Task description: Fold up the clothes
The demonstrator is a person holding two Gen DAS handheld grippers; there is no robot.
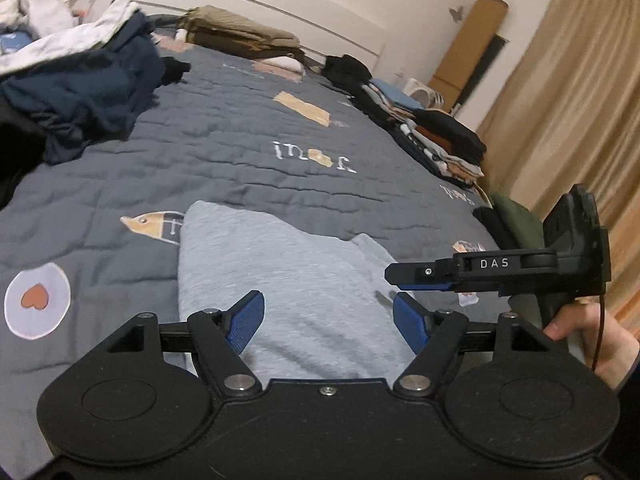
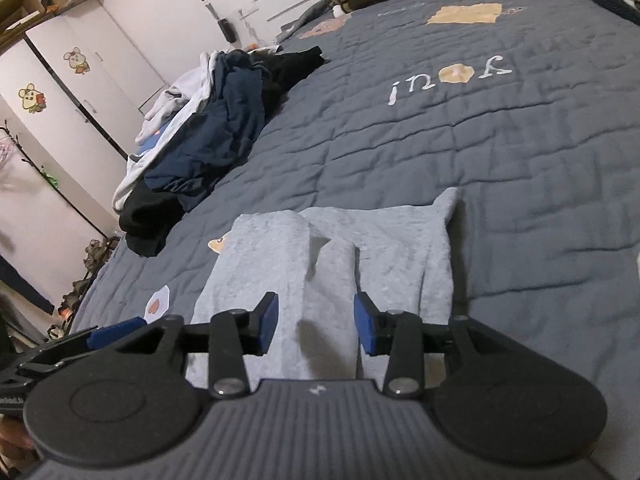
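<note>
Left hand-held gripper point(image 1: 328, 322) and right hand-held gripper point(image 2: 316, 324) both spread apart, empty, low over grey garment point(image 1: 288, 280) at bed's point(image 1: 240, 152) lower centre

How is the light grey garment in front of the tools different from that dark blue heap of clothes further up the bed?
The grey garment lies spread flat and partly folded; the dark blue heap is crumpled and bunched high. The grey garment lies alone near both open tools, left tool and right tool; the heap is mixed with white and black clothes. Both rest on the grey quilt.

Garment point(image 1: 288, 280) lies on bed point(image 1: 224, 152), pile point(image 1: 80, 92) behind.
</note>
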